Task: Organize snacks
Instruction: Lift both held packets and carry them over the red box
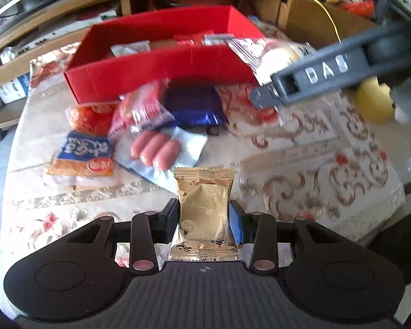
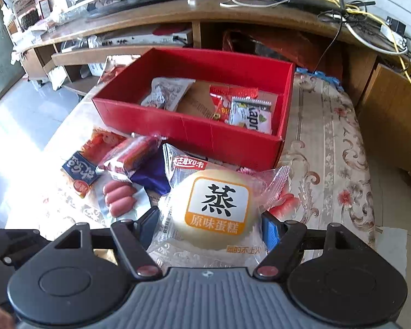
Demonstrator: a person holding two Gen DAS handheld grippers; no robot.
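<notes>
The left gripper [image 1: 204, 223] is clamped on a small gold packet [image 1: 204, 213], its crinkled foil standing upright between the black pad and the blue one. The right gripper [image 2: 209, 226] grips a round pale cake [image 2: 215, 209] sealed in a clear, glossy wrapper with an orange and white label; its pads press the wrapper from both sides.

Beyond both lies a table under a cream cloth [image 2: 328, 142] with scrolled brown and red flowers. At the far side sits a red cardboard box [image 2: 194, 131], rectangular and open on top. Inside it are a grey-white pouch [image 2: 167, 94] on the left, a red packet [image 2: 226, 100] and a white sachet [image 2: 250, 116] on the right.

Between the grippers and the box's near wall is a loose heap: a clear pack of three pink sausages [image 1: 157, 150], a red-and-clear wrapped bar [image 1: 141, 109] lying over a purple foil pack [image 1: 194, 107], and an orange and blue bag [image 1: 86, 150] farthest left. In the left wrist view the right gripper's dark arm and cake blur across the box's right corner, so what lies under them there is hard to tell.
</notes>
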